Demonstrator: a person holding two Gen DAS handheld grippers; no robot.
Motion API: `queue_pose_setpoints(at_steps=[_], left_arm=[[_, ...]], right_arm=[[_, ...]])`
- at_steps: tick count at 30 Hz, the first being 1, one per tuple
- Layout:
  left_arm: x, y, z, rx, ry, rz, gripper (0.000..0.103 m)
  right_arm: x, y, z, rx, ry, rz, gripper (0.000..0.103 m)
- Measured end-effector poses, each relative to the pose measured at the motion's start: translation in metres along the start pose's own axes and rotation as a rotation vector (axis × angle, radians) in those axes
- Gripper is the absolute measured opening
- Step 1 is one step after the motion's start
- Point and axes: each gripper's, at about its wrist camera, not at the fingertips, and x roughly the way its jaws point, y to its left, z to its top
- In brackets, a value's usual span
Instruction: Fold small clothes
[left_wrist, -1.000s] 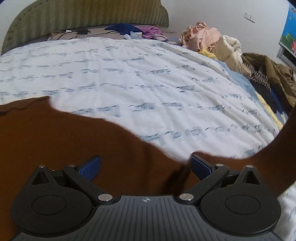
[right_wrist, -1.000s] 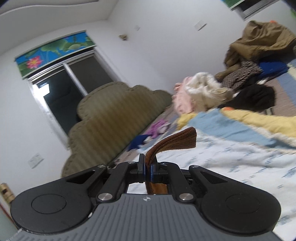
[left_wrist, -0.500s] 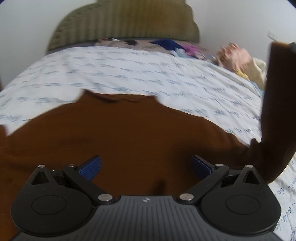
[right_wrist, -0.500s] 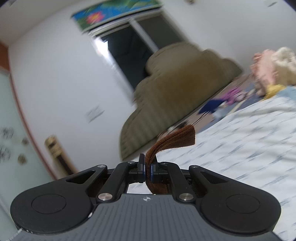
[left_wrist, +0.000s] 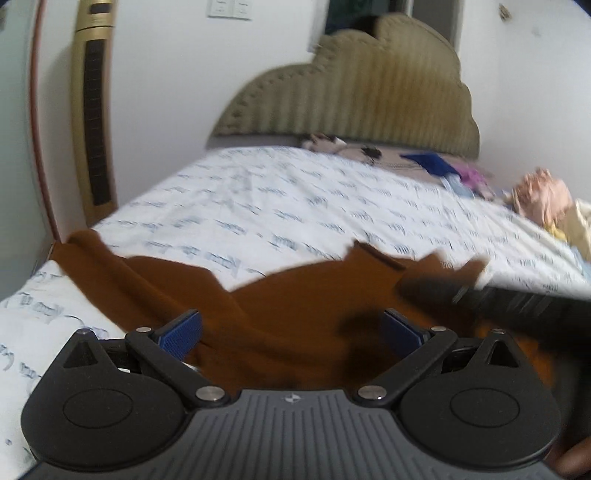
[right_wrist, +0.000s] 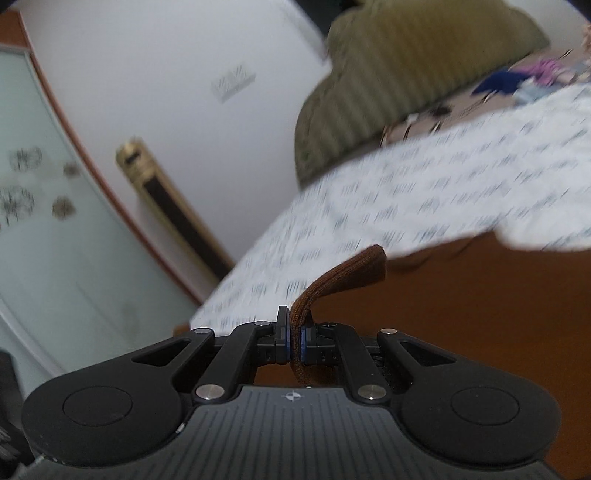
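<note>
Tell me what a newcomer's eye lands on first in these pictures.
The brown garment spread across the near end of the white printed bedspread draws the eye first. Next comes the right gripper, shut on a ribbed brown edge of it. Behind stands the olive scalloped headboard.

We've got soft, even indoor light here, no glare, probably from overhead, though no lamp shows. Both views smear with motion: the printed bedsheet (right_wrist: 424, 199) streaks hard in the right wrist view, and a dark blurred bar crosses the left one. Fisheye bends the gold floor unit (left_wrist: 92, 110). A faint shadow sits on the brown garment (left_wrist: 295, 314).
</note>
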Motion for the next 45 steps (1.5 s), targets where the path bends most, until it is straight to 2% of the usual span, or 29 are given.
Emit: queue_pose_setpoints(at_steps=[2, 4, 5, 6, 7, 10, 13, 15, 18, 22, 26, 30, 32, 34, 37, 40, 45], left_arm=[[0.0, 0.011, 0.006, -0.028, 0.001, -0.004, 0.103], [-0.001, 0.015, 0.009, -0.048, -0.007, -0.009, 0.103], [-0.003, 0.016, 0.009, -0.052, -0.01, -0.014, 0.103], [-0.004, 0.016, 0.01, -0.053, -0.015, -0.018, 0.103], [-0.003, 0.012, 0.01, -0.053, -0.021, -0.025, 0.103], [0.0, 0.002, 0.011, -0.049, -0.013, -0.068, 0.103], [0.001, -0.015, 0.013, -0.044, -0.028, -0.141, 0.103], [0.006, -0.032, 0.014, -0.016, -0.018, -0.209, 0.103], [0.021, -0.065, 0.006, 0.057, 0.048, -0.288, 0.103], [0.042, -0.096, -0.02, 0.154, 0.1, -0.246, 0.103], [0.061, -0.09, -0.039, 0.172, 0.137, -0.138, 0.103], [0.074, -0.06, -0.043, 0.107, 0.161, -0.065, 0.103], [0.077, -0.047, -0.041, 0.089, 0.154, -0.047, 0.103], [0.075, -0.035, -0.037, 0.067, 0.137, -0.034, 0.103], [0.066, -0.01, -0.028, 0.01, 0.105, -0.02, 0.103], [0.054, 0.018, -0.018, -0.048, 0.077, 0.04, 0.103], [0.026, 0.057, -0.007, -0.112, 0.025, 0.071, 0.103]], right_arm=[[0.017, 0.003, -0.01, 0.016, 0.062, -0.002, 0.017], [0.029, 0.006, -0.019, 0.034, 0.112, -0.006, 0.038], [0.03, 0.007, -0.022, 0.053, 0.124, -0.01, 0.044], [0.029, 0.005, -0.023, 0.072, 0.131, -0.012, 0.055], [0.025, 0.005, -0.024, 0.081, 0.131, -0.006, 0.06], [0.001, 0.005, -0.022, 0.05, 0.085, -0.022, 0.06], [-0.044, -0.008, -0.014, 0.037, 0.0, -0.074, 0.06], [-0.072, -0.027, -0.008, 0.046, -0.05, -0.159, 0.06], [-0.107, -0.065, -0.002, 0.086, -0.077, -0.283, 0.06], [-0.134, -0.115, -0.007, 0.224, -0.072, -0.32, 0.06], [-0.149, -0.142, -0.02, 0.274, -0.103, -0.34, 0.06], [-0.157, -0.168, -0.023, 0.399, -0.173, -0.266, 0.059], [-0.158, -0.173, -0.023, 0.444, -0.169, -0.211, 0.059], [-0.153, -0.166, -0.022, 0.446, -0.144, -0.158, 0.059], [-0.125, -0.134, -0.015, 0.346, -0.054, -0.088, 0.059], [-0.078, -0.085, -0.007, 0.197, 0.044, -0.04, 0.059], [0.007, -0.008, -0.004, 0.017, 0.182, 0.007, 0.059]])
